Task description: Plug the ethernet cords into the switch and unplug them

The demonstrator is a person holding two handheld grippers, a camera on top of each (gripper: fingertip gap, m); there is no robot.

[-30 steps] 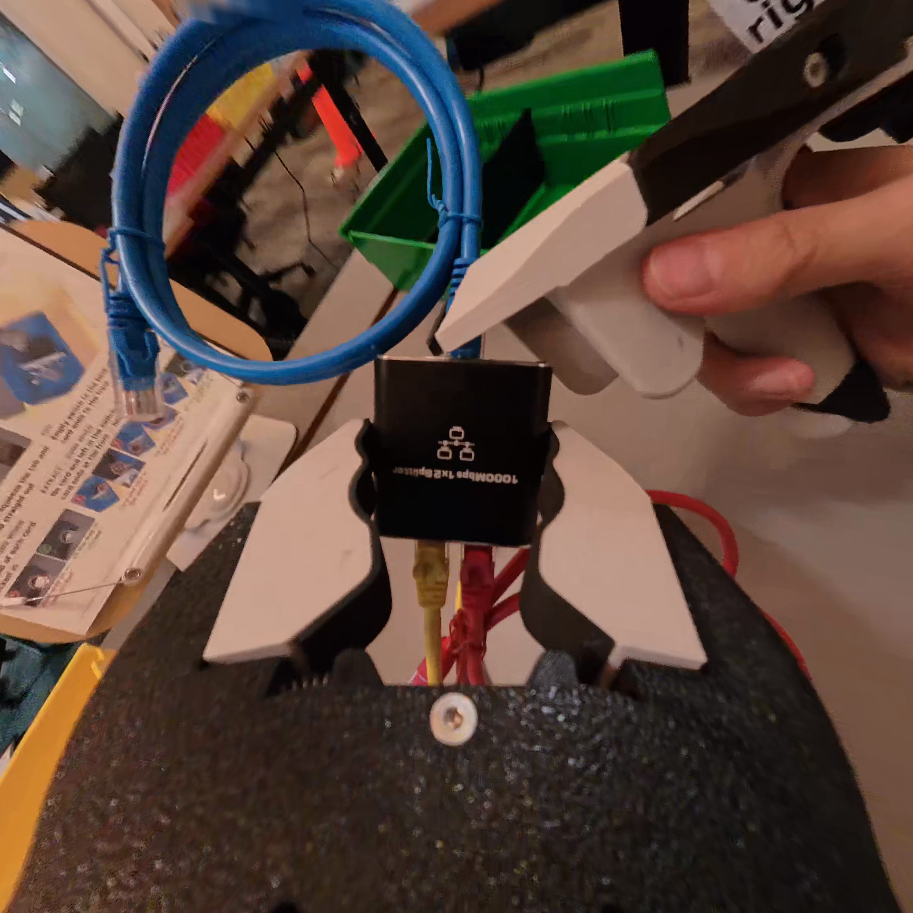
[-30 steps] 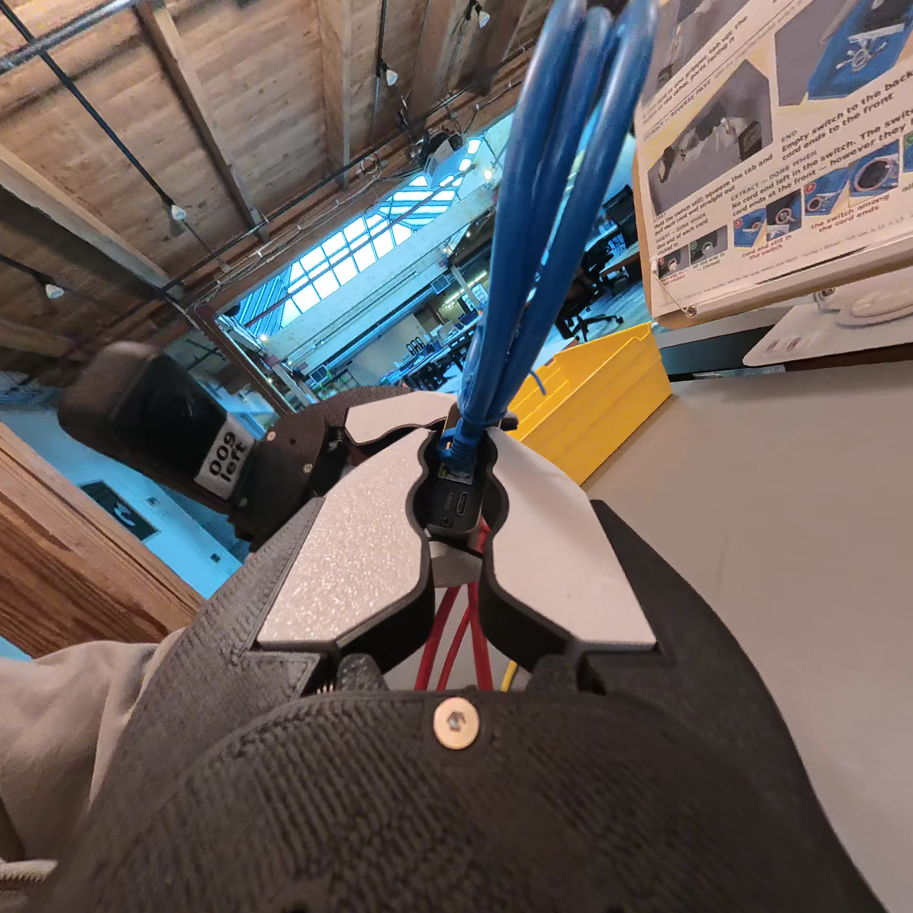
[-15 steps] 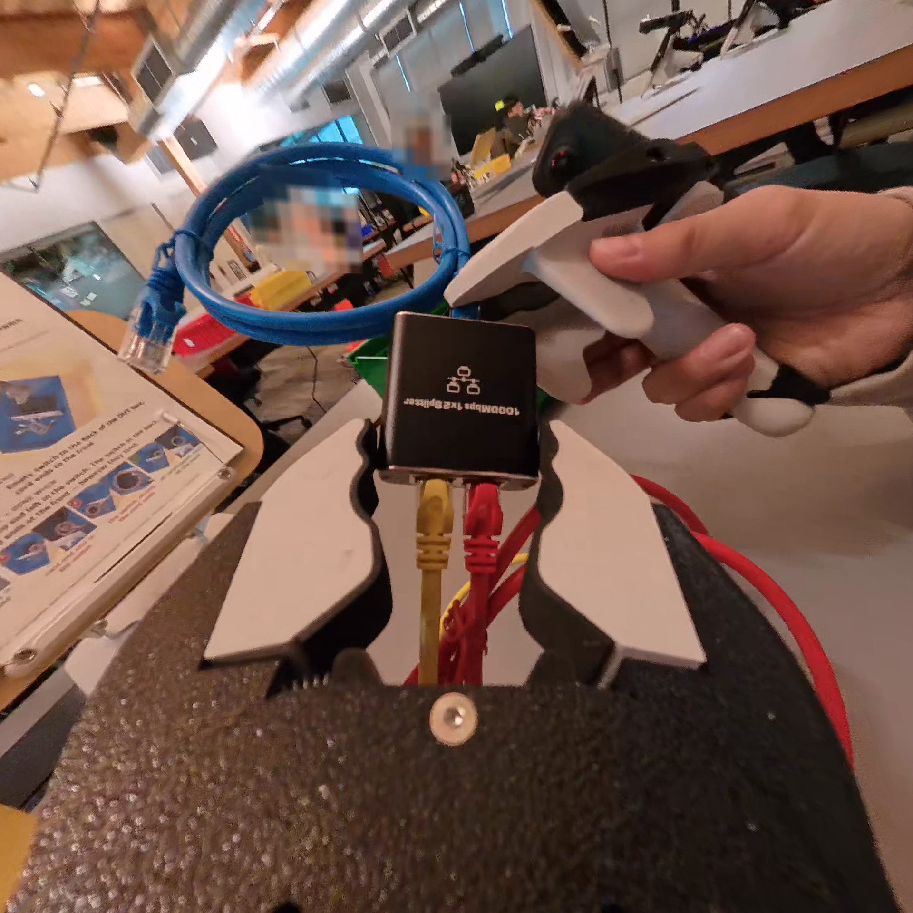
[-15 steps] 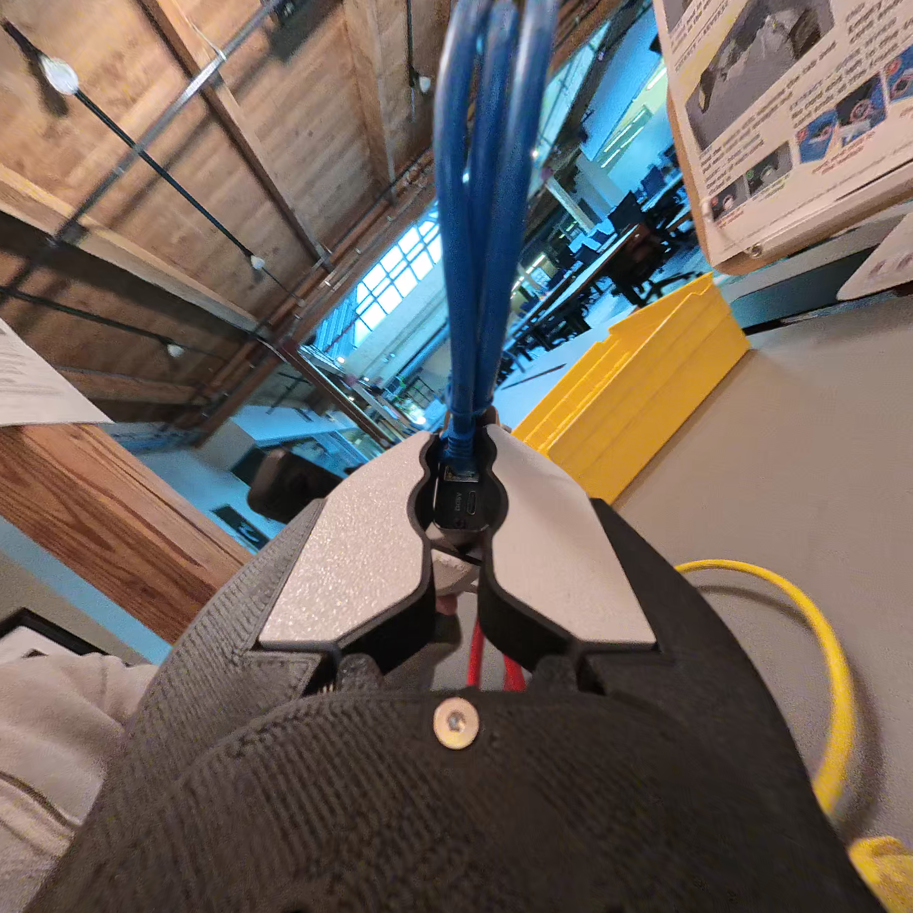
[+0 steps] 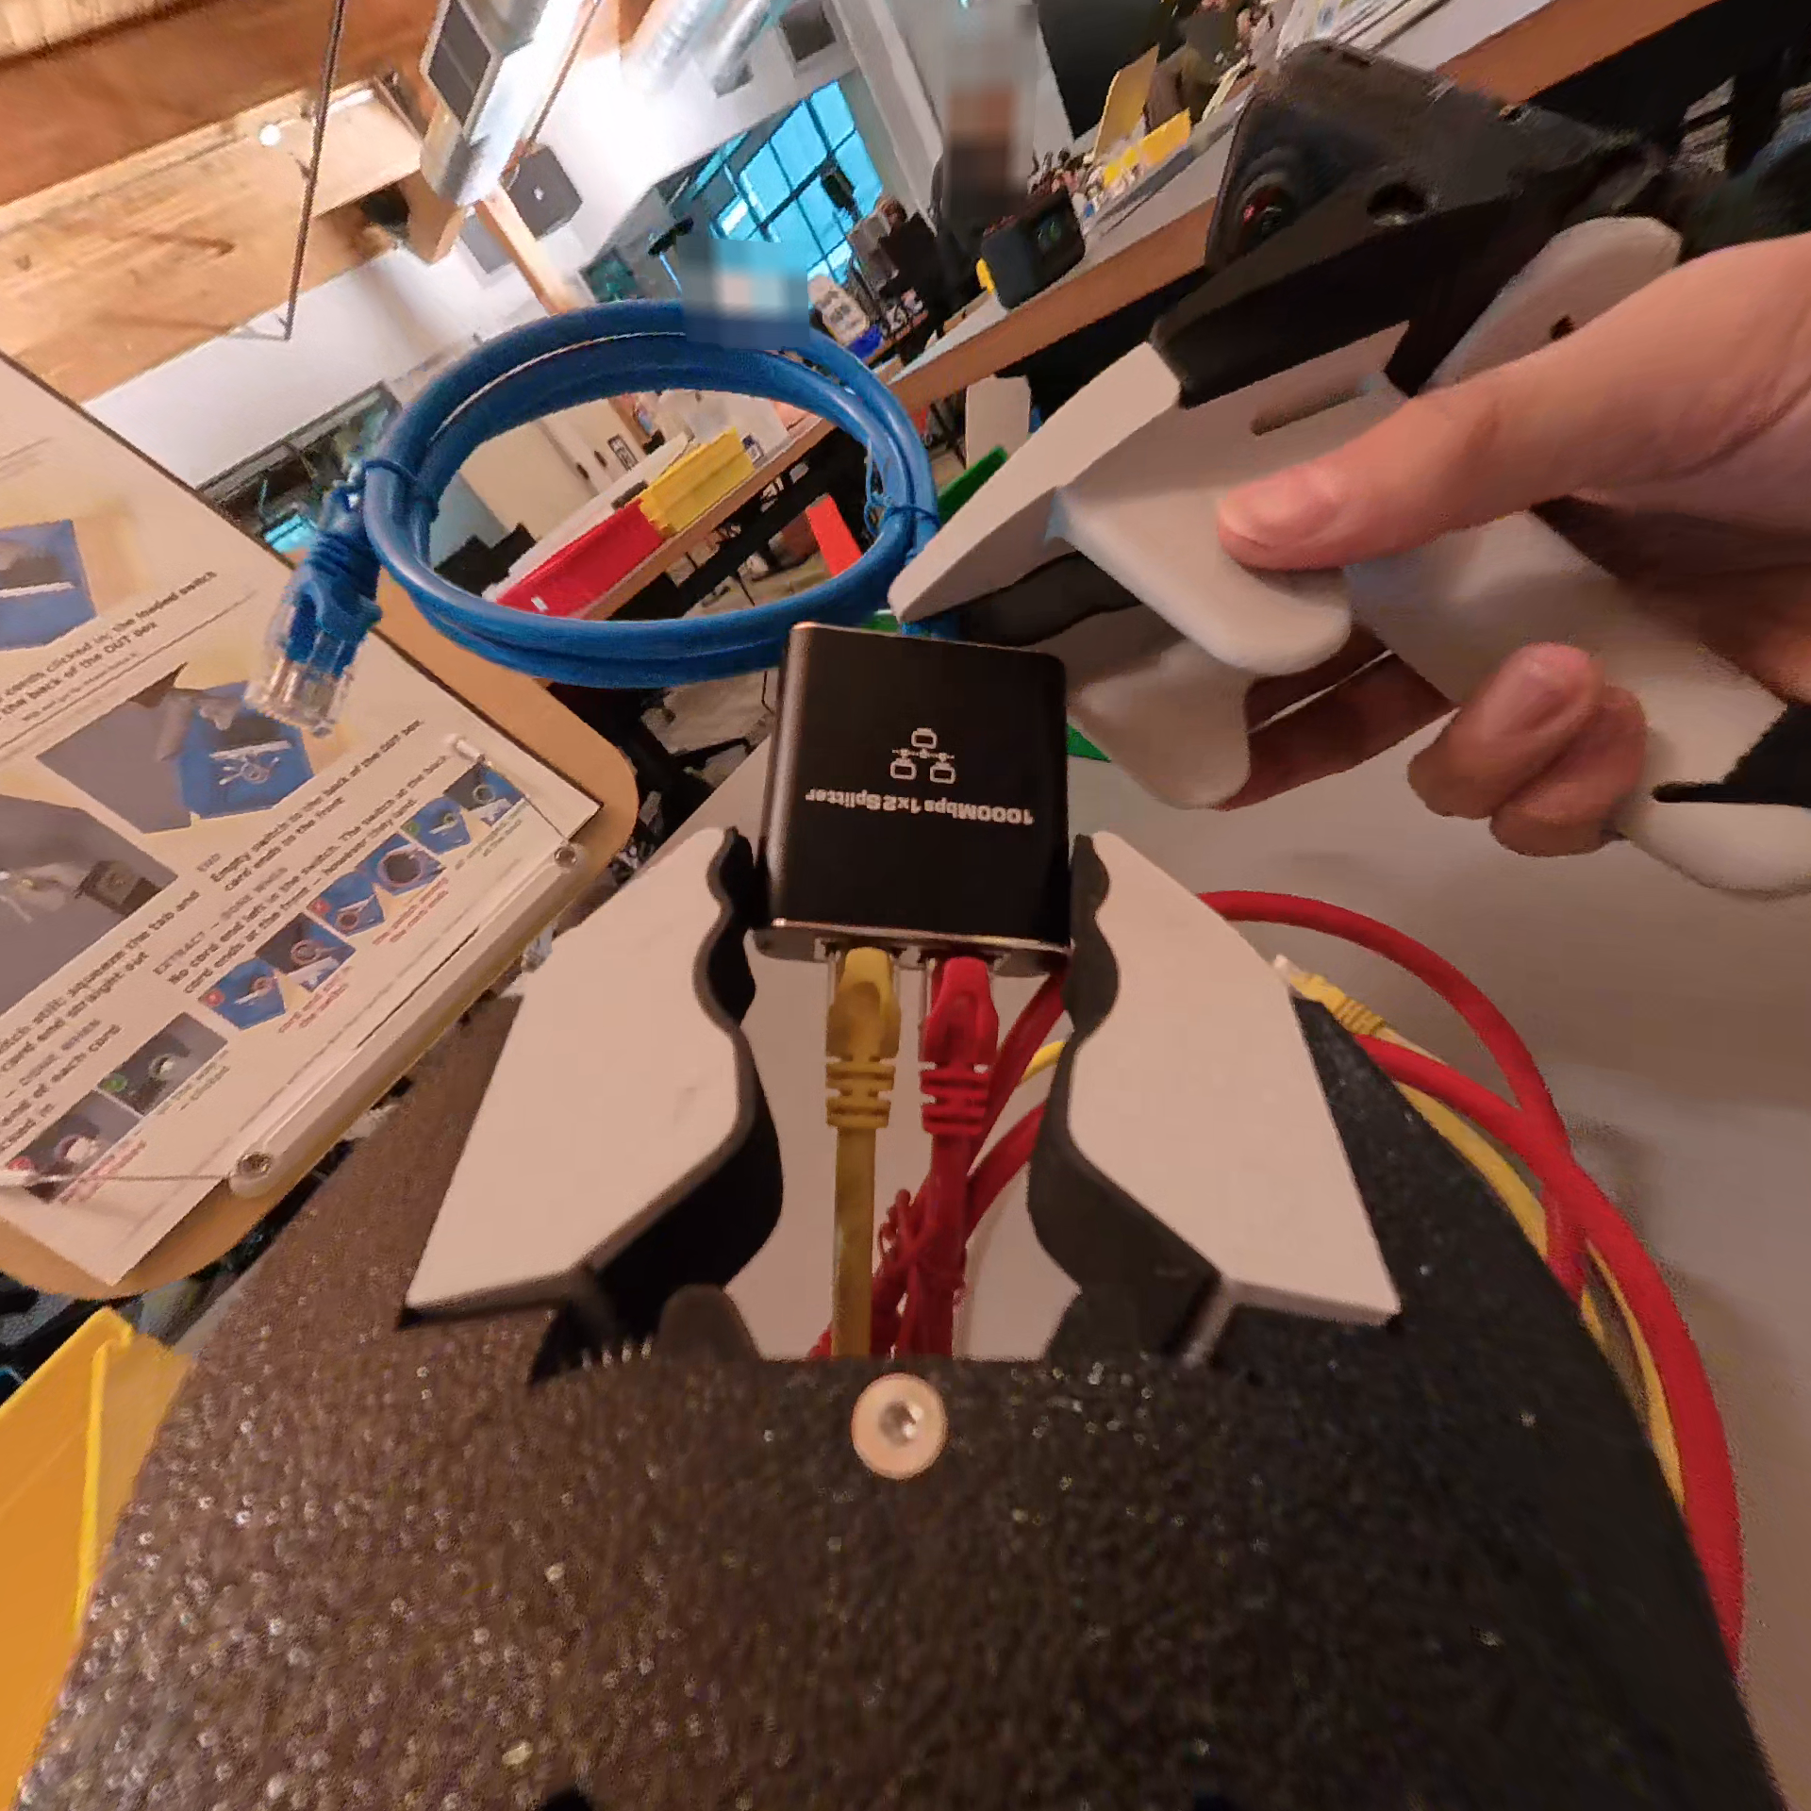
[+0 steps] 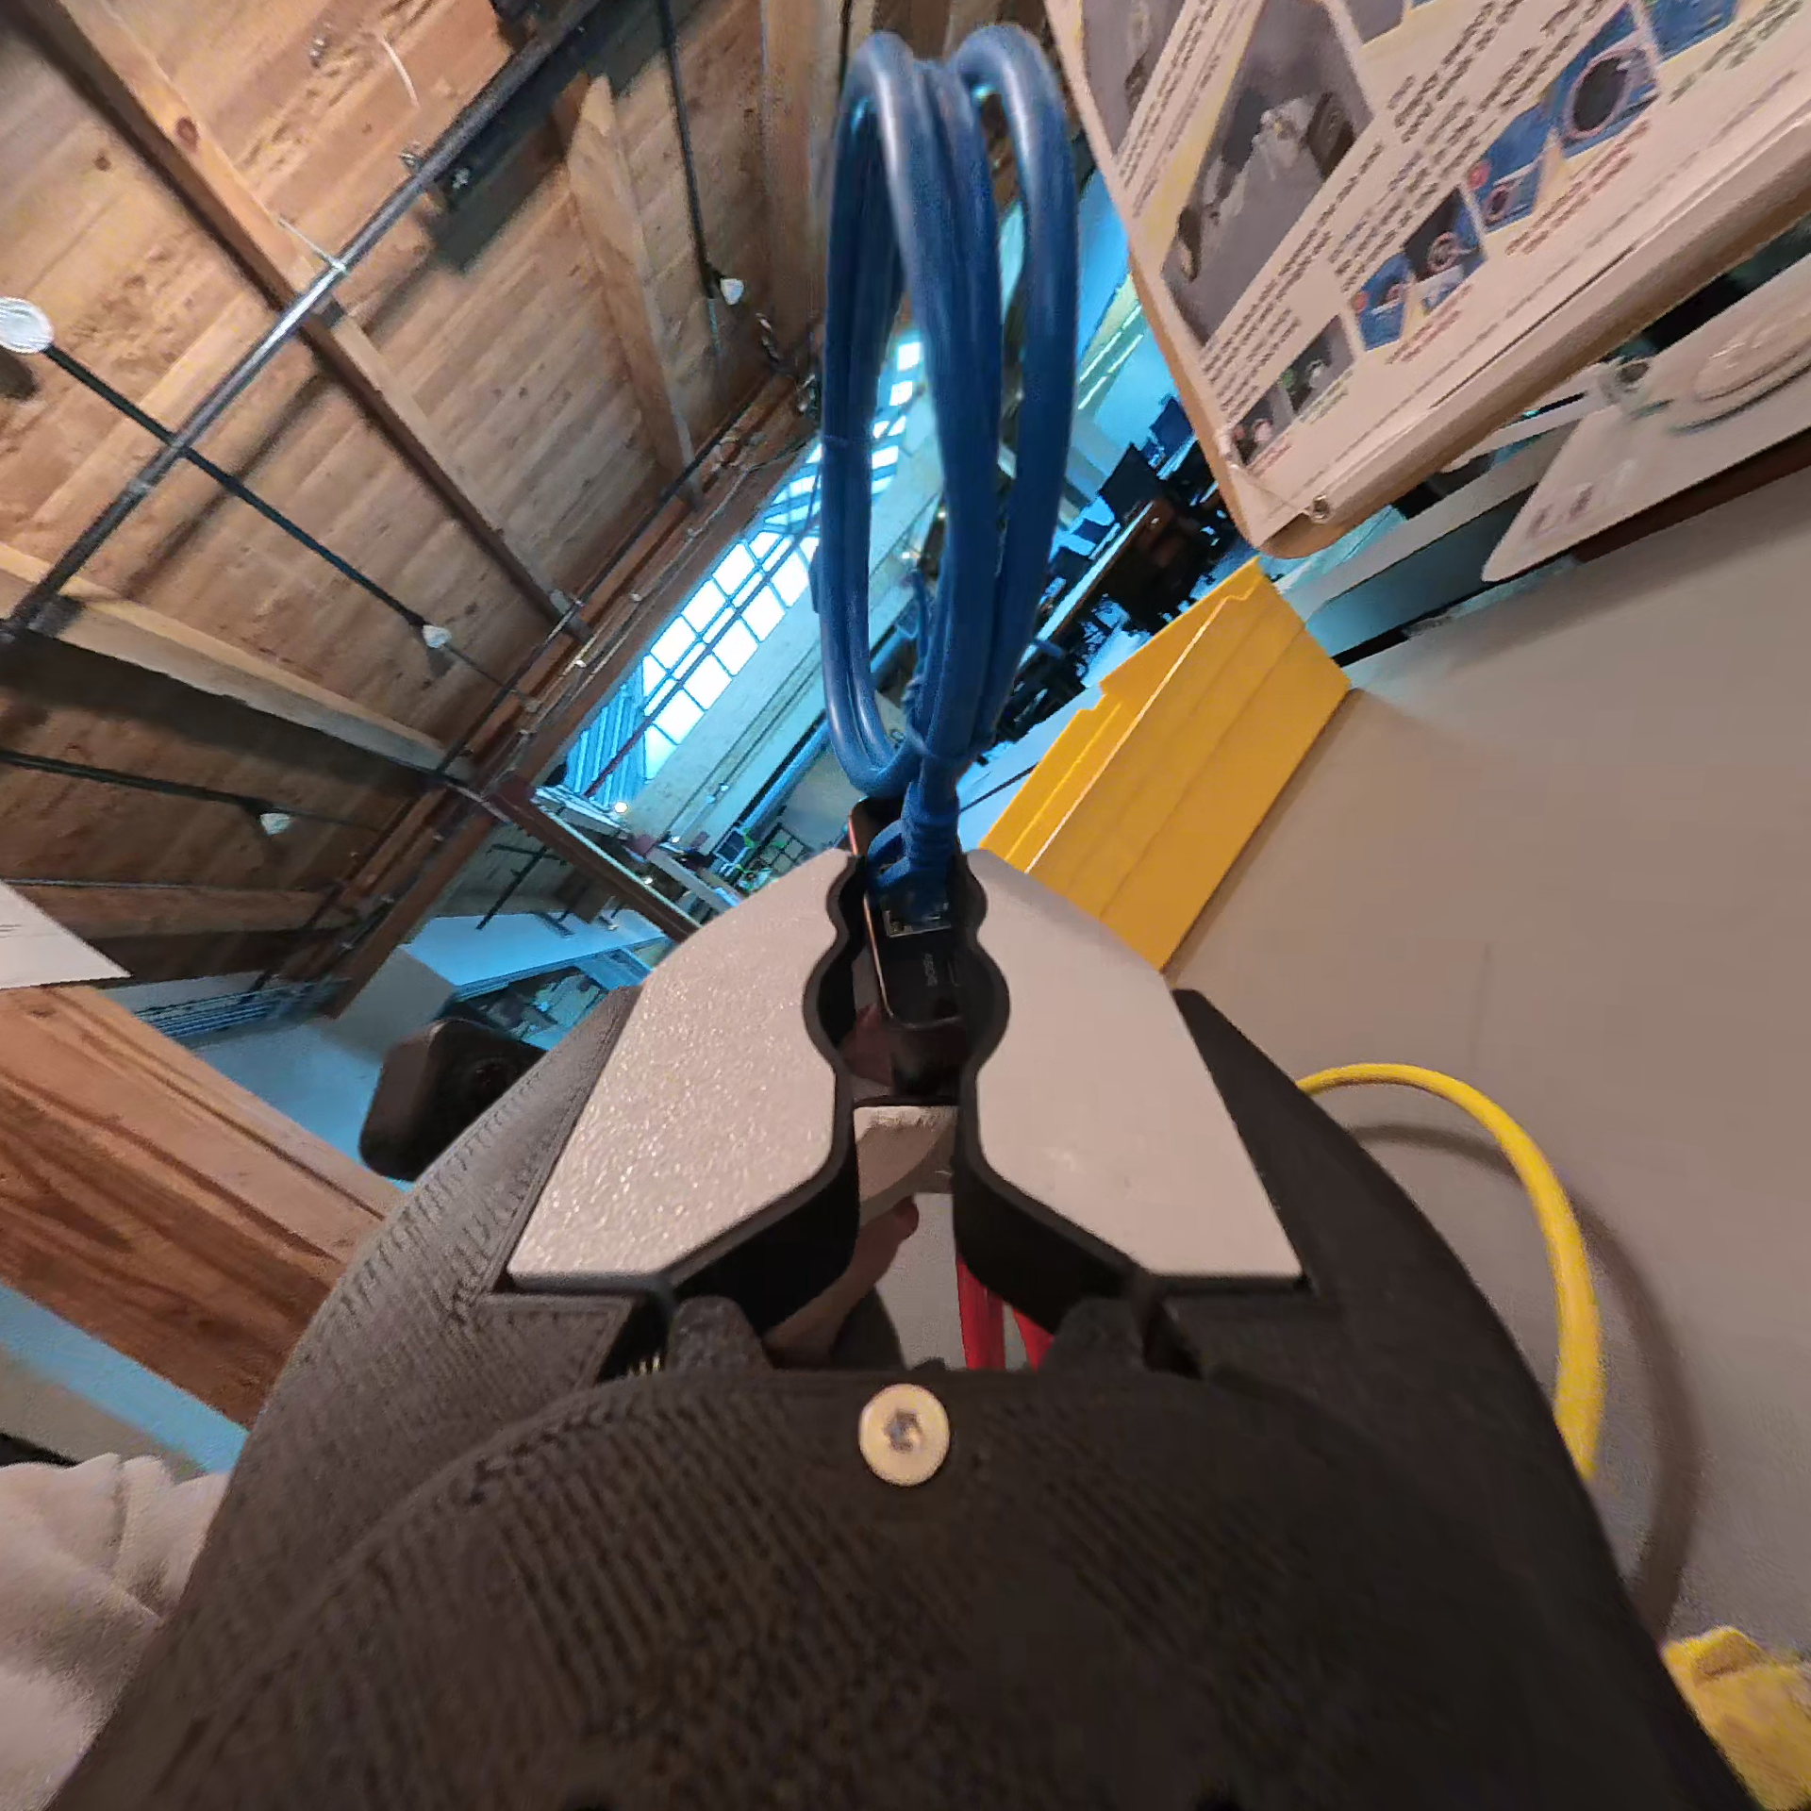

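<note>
My left gripper (image 5: 906, 862) is shut on the near end of the black switch (image 5: 916, 774) and holds it above the table. A yellow cord (image 5: 862, 1029) and a red cord (image 5: 955, 1029) are plugged into its near side. The coiled blue cord (image 5: 627, 647) stands off its far side, with one loose plug (image 5: 314, 637) hanging free. My right gripper (image 6: 906, 882) is shut on the blue cord's other plug (image 6: 921, 843), right at the far port of the switch (image 6: 921, 980). I cannot tell whether it is seated. The right gripper also shows in the left wrist view (image 5: 941, 617).
An instruction sheet on a board (image 5: 245, 882) stands to the left. A yellow bin (image 6: 1156, 784) sits at the table edge. Red and yellow cord loops (image 5: 1568, 1127) lie on the grey table (image 5: 1470, 931) to the right. A hand (image 5: 1568, 490) holds the right gripper.
The switch has slid farther out of my left fingers, which now grip only its near end. Both grippers have tilted upward, the right one still on the blue plug.
</note>
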